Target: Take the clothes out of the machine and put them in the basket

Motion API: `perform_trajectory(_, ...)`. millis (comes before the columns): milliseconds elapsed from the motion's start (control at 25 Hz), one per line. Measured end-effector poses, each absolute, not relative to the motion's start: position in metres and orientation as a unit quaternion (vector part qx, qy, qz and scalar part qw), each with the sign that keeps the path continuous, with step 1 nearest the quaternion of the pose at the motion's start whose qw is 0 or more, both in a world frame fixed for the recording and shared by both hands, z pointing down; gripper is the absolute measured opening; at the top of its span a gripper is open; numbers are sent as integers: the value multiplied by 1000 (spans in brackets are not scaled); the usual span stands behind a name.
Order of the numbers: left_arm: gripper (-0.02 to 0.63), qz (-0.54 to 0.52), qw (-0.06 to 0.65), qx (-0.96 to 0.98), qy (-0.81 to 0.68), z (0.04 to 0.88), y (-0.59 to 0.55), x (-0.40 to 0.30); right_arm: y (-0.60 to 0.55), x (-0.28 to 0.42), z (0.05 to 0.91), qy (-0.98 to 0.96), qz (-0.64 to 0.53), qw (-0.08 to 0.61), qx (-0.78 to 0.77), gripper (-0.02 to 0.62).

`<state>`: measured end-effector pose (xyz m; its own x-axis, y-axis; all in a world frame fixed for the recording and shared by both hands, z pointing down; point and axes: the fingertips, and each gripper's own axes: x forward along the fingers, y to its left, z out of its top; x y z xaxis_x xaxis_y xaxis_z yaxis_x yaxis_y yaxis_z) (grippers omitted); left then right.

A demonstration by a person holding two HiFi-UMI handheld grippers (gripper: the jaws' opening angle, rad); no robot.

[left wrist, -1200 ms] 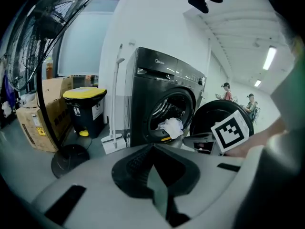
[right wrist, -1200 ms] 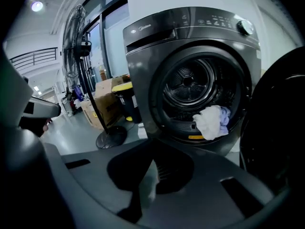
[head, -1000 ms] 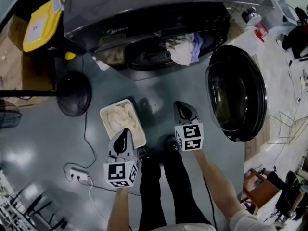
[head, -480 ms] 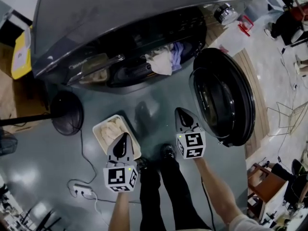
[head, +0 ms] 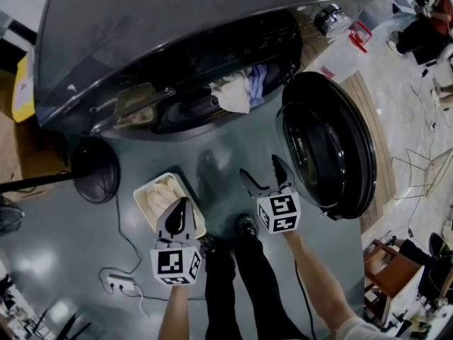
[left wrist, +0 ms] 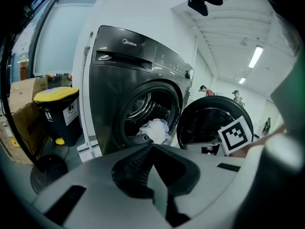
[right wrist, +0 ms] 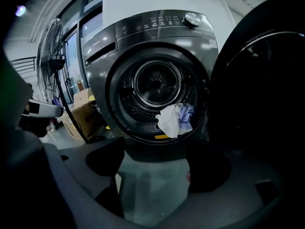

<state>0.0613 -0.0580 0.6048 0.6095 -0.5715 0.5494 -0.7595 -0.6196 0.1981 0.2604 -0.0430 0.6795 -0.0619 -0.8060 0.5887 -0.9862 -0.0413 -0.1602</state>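
I am standing in front of the washing machine point(head: 177, 27), and its round door point(head: 329, 144) is swung wide open to the right. A bundle of clothes point(head: 237, 91), white with a pale purple piece, hangs at the lower lip of the drum opening, partly spilling over the edge. Neither claw is touching it.

The left claw point(head: 178, 214) is closed, its tips pressed together with nothing between them. In the head view it hangs over the near end of the basket point(head: 153, 183). The basket sits on the grey floor point(head: 226, 154) to the left of my feet and has pale laundry point(head: 161, 193) lying in it.

The right claw point(head: 262, 172) is in the middle of opening, its two tips already spread wide. Only bare floor shows between them, so it is empty. It points towards the machine, near the open door, and in the right gripper view the clothes sit above and beyond the gap.

A fan's round black base point(head: 95, 170) stands on the floor to the left of the basket. A white power strip point(head: 117, 283) lies nearer to me. A bin with a yellow lid point(left wrist: 55, 95) stands left of the machine.
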Motion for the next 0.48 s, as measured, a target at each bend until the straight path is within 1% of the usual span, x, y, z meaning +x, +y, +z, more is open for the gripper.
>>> perform_trajectory(240, 18, 222, 210, 871, -384, 609, -59, 52, -71, 265, 701, -669, 275, 177, 667, 403)
perform_trajectory(480, 18, 210, 206, 872, -392, 611, -70, 50, -124, 283, 725, -663, 267, 193, 672, 408)
